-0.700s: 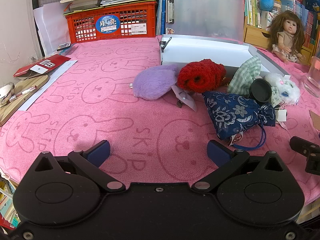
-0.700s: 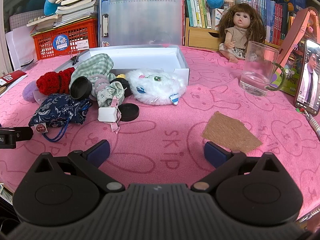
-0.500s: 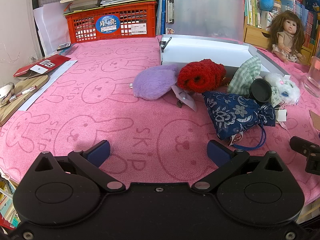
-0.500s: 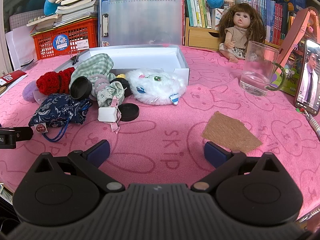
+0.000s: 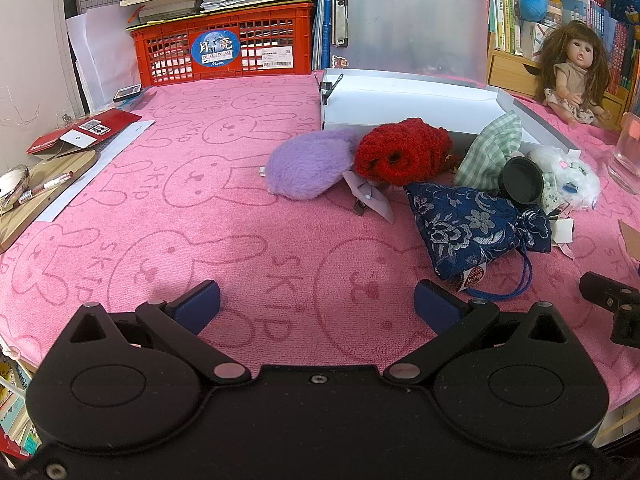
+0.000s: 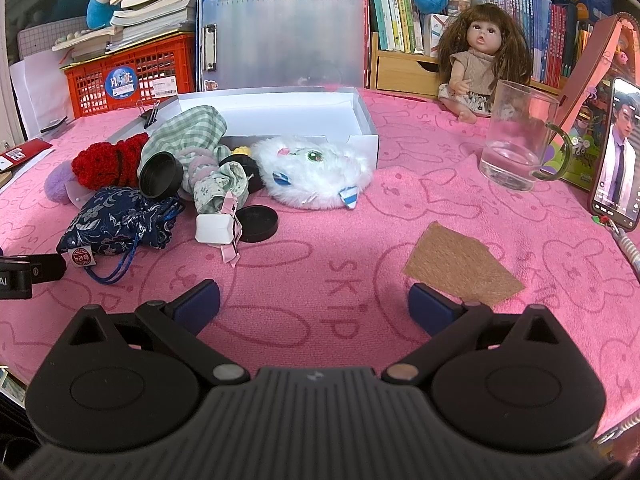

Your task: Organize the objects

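Both of my grippers hung low over the near edge of the table point(image 5: 168, 216), which was covered by a pink rabbit-print towel: the left gripper point(image 5: 317, 304) and the right gripper point(image 6: 314, 302) each had their fingers spread wide apart with nothing between them, so I judged that no grasp had yet been made. Just beyond the left fingers lay the dark blue brocade pouch point(image 5: 476, 228), its drawstring trailing toward me; beyond the right fingers lay a brown felt patch point(image 6: 462, 270), apart from the rest. Farther out sat the unsorted heap: a small white case point(image 6: 214, 229) touching a flat black lid point(image 6: 256, 218), a second black lid point(image 6: 160, 175) propped up on the pile, a purple plush piece point(image 5: 308, 166), a red knitted item point(image 5: 400, 152), a green checked cloth point(image 6: 186, 136) and a white plush cat point(image 6: 312, 174), all resting in front of the white box point(image 6: 280, 114) or against its front wall. The box interior, as far as I could see it, held nothing of the heap, although its near corners were hidden. I therefore judged the organizing to be at its start, with every item still to be moved. A glass mug point(image 6: 520, 146), a phone point(image 6: 618, 152) and a doll point(image 6: 478, 60) stood farther back.
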Demonstrator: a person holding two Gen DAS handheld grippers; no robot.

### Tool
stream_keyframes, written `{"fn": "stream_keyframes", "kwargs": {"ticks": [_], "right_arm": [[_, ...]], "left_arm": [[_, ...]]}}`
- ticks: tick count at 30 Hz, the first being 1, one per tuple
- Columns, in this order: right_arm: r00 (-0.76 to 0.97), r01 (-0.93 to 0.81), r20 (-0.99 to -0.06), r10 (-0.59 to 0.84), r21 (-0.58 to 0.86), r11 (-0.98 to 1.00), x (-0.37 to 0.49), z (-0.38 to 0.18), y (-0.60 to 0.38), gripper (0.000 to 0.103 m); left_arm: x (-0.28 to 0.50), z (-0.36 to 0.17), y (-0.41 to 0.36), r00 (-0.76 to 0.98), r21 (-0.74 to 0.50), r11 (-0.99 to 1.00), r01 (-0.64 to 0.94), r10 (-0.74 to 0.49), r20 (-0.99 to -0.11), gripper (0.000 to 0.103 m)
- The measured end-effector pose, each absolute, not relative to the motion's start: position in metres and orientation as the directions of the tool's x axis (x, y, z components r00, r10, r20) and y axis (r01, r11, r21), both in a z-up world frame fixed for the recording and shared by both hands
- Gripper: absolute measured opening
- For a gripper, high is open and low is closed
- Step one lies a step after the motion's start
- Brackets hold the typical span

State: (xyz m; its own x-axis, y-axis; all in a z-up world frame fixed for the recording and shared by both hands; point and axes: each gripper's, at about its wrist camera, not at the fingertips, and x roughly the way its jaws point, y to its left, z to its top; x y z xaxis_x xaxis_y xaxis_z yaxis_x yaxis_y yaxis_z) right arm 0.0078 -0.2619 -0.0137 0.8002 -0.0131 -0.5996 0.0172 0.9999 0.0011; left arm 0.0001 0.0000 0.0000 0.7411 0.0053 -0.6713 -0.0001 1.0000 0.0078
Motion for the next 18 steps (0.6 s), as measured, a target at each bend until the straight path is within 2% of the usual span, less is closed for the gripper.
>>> {"fn": "stream_keyframes", "kwargs": {"ticks": [18], "right_arm": [[0.798, 0.017, -0.603, -0.014, -0.001, 1.0, 0.0105, -0.0142, -0.2629, 0.103]], "left_arm": [[-0.0017, -0.0006, 0.0003, 0.747, 0.008, 1.0, 0.002, 0.004, -0.665, 0.103]]}}
